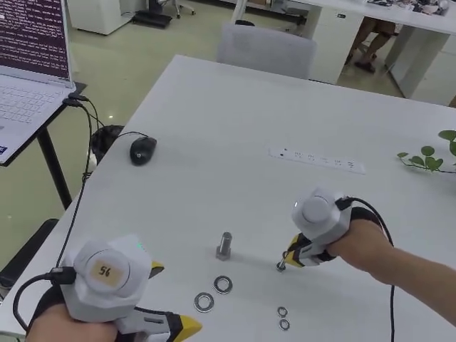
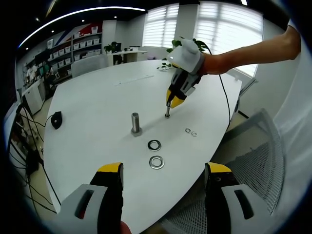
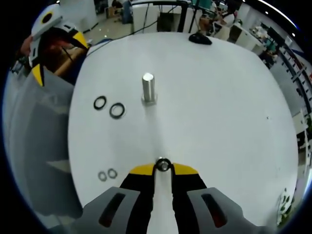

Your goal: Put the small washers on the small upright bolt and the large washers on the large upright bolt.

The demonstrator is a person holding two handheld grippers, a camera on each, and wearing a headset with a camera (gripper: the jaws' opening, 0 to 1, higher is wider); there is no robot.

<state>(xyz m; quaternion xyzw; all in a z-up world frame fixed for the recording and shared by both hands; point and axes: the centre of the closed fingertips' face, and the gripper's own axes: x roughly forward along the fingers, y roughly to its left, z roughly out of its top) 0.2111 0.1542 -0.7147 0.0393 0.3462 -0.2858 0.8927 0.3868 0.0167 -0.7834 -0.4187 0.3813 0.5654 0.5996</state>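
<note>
Clamping: the right gripper is clenched on the small bolt, right of centre in the head view. Whether the bolt's foot sits flat on the table is hard to tell at this size.
left gripper: released, jaws spread wide with nothing between them, at the bottom of its own view.
large bolt: upright and bare at the middle of the head view, left of the small bolt and apart from it.
large washers: two, flat on the table just below the large bolt, close together.
small washers: two tiny rings at the lower right of centre, below the small bolt, close together.
step in hand: probably steadying the small bolt upright; no washer is on either bolt yet.
doing it well: release the small bolt gently and lift away along its axis so it does not tip. Pinch a small washer by its rim, carry it level over the bolt's tip, centre the hole, then let go.
risk: thin rings lying flat may slip from the jaws.
</note>
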